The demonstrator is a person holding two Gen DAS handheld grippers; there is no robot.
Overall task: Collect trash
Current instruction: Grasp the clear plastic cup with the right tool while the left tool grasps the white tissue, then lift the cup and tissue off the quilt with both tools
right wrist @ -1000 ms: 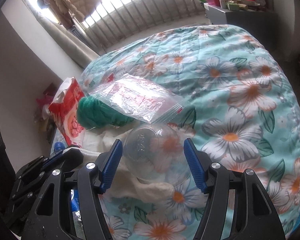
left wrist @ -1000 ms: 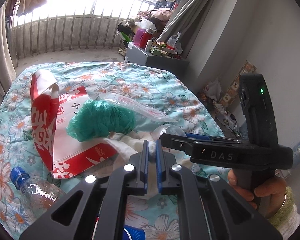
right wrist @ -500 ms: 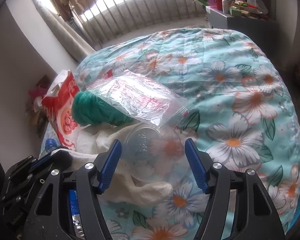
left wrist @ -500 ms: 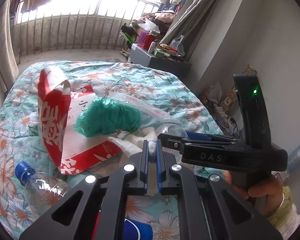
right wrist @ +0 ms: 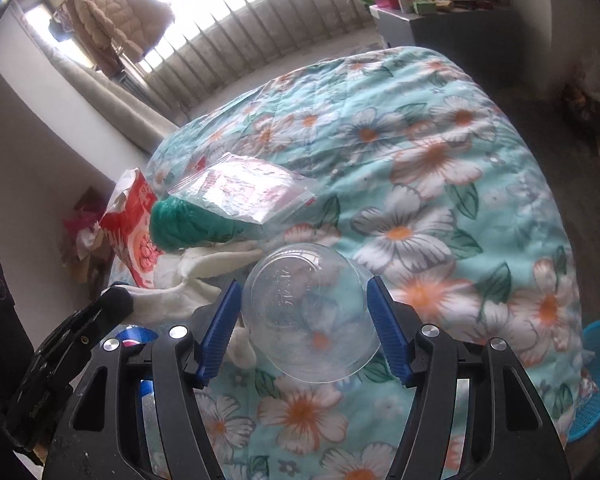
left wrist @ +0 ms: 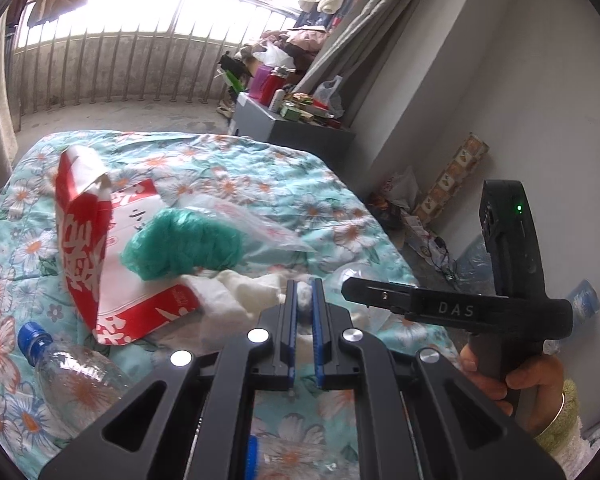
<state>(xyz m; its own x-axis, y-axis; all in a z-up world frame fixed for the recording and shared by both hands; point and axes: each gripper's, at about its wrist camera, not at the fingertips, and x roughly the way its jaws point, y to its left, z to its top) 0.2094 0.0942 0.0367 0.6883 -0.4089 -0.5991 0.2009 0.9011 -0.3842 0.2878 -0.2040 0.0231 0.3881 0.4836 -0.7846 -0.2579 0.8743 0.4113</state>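
Note:
Trash lies on a floral quilt (right wrist: 440, 152). My right gripper (right wrist: 306, 292) is shut on a clear plastic cup (right wrist: 312, 312) and holds it above the quilt, bottom facing the camera. My left gripper (left wrist: 304, 300) is nearly shut on a white cloth (left wrist: 244, 292), which also shows in the right wrist view (right wrist: 204, 276). A crumpled green bag (left wrist: 184, 248), a clear zip bag (right wrist: 244, 192) and a red-and-white paper bag (left wrist: 100, 256) lie beyond them.
An empty plastic bottle with a blue cap (left wrist: 72, 376) lies at the quilt's near left. A blue basket (right wrist: 596, 376) stands on the floor to the right of the bed. A cluttered grey cabinet (left wrist: 288, 128) and a railing (left wrist: 120, 68) stand beyond the bed.
My right gripper has closed onto the clear cup and raised it off the quilt. My left gripper has pulled back a little with the white cloth.

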